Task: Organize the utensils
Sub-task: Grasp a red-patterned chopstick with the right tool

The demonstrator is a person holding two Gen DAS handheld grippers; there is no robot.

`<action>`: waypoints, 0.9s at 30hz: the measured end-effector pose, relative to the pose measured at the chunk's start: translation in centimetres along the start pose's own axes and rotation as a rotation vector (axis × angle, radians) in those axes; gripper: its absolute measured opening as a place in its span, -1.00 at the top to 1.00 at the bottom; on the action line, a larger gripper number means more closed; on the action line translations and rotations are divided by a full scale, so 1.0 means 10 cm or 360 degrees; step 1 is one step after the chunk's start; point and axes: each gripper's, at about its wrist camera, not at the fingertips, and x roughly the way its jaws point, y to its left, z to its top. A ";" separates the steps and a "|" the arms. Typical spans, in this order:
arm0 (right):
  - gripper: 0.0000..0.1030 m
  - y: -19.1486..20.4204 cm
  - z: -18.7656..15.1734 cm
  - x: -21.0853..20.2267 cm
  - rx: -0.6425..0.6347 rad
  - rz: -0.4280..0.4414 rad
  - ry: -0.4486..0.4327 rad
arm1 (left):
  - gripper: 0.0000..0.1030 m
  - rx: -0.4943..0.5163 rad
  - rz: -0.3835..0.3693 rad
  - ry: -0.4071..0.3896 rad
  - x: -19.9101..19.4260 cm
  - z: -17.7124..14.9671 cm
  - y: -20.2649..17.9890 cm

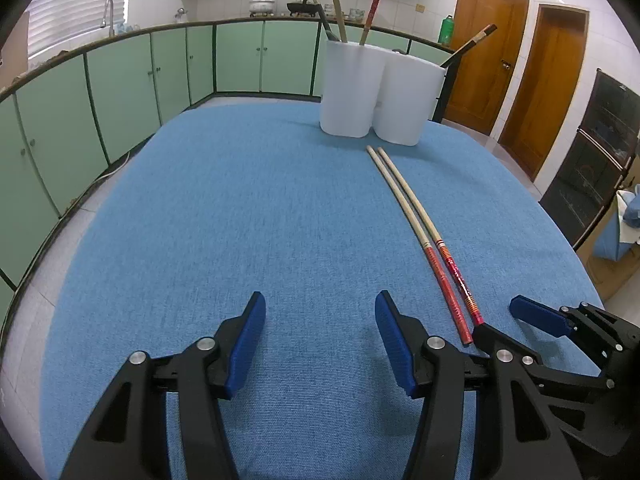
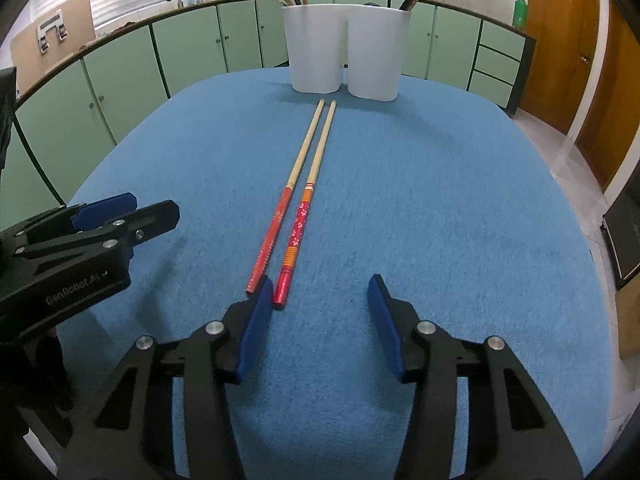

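**Chopsticks on blue worktop**

Two chopsticks (image 2: 298,216) side by side on worktop (image 2: 460,220), thin ends toward white holder (image 2: 344,52) at 12 o'clock. Right hand-held gripper (image 2: 320,294) spread at red ends, pinching nothing. Left hand-held gripper (image 1: 320,312) spread, empty.

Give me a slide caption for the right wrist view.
Open right gripper poised at the red ends of two chopsticks lying before twin white holders.

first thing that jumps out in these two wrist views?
Two red-handled chopsticks lie side by side mid-table on the blue cloth, tips toward the twin white holders at the far edge, already holding utensils. The right gripper stands open at their handle ends; the left gripper is open, empty.
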 end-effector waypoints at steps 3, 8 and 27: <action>0.16 0.03 0.00 0.00 -0.0024 -0.0019 0.0003 | -0.09 0.0001 0.0003 0.0001 0.00 0.00 0.00; 0.48 0.07 0.01 0.00 -0.0064 0.0006 0.0001 | -0.09 0.0004 0.0008 0.0004 0.01 -0.01 0.00; 0.90 -0.48 0.00 -0.05 0.0134 0.0028 -0.0027 | -0.09 0.0067 -0.0072 0.0017 -0.01 -0.01 -0.35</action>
